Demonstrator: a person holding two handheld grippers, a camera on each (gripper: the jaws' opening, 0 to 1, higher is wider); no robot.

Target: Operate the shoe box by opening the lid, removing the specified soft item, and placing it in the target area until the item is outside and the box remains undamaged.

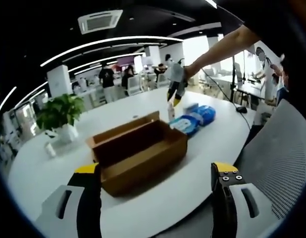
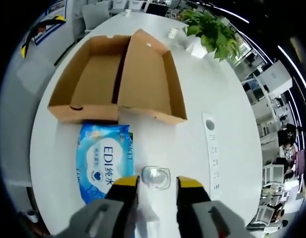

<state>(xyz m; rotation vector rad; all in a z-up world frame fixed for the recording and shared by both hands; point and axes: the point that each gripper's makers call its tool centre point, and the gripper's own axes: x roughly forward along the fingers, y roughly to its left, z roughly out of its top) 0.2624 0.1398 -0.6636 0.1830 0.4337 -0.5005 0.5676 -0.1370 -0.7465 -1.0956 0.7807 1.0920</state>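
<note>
An open brown cardboard shoe box (image 2: 118, 79) sits near the middle of a white oval bench (image 2: 222, 89), its lid folded back flat beside the tray, both halves bare inside. One soft blue wet-wipe pack (image 2: 104, 161), printed with white lettering, lies on the bench outside the box, touching its long side wall. Just beside the pack stands one small clear plastic item (image 2: 156, 177), what it is unclear. The right gripper (image 2: 157, 184) hangs above this spot, jaws parted and holding nothing. The left gripper (image 1: 155, 171) hovers off the bench's near edge, jaws spread wide and bare. One potted green plant (image 1: 61, 116) stands towards the bench's far edge.
</note>
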